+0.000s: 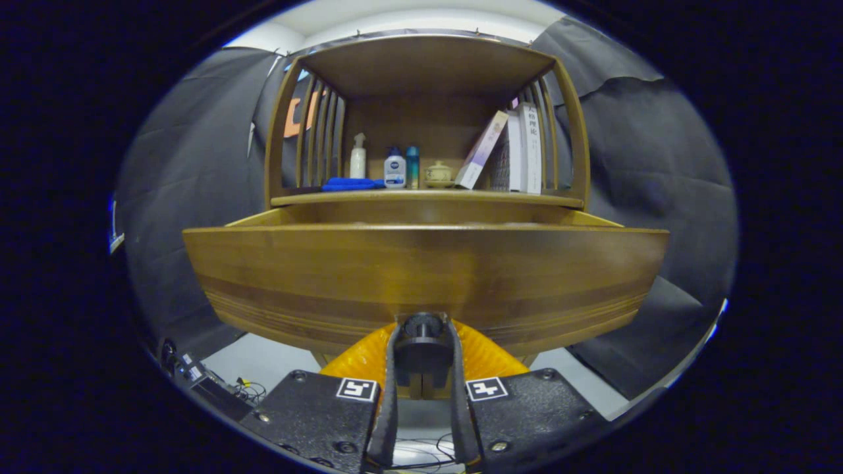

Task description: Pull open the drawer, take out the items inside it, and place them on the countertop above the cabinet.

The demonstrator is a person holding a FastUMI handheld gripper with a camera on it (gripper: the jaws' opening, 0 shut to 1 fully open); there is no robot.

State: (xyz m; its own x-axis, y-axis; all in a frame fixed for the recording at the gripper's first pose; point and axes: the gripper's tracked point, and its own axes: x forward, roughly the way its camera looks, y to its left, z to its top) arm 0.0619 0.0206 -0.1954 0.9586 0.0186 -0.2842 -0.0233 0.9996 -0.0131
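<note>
The gripper (423, 355) is pinching the dark knob (423, 327) at the lower edge of the drawer (421, 276) front, which is standing pulled out below the countertop (421, 197); pulling straight back, level, should be keeping the grip from slipping.

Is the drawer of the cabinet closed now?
No, the drawer stands pulled out below the countertop, and the tool is shut on its knob.

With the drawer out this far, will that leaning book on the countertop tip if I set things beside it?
Probably. The pale slanted book only props against the upright white books, so a nudge could slide it flat. The claw grips the dark round drawer knob.
</note>
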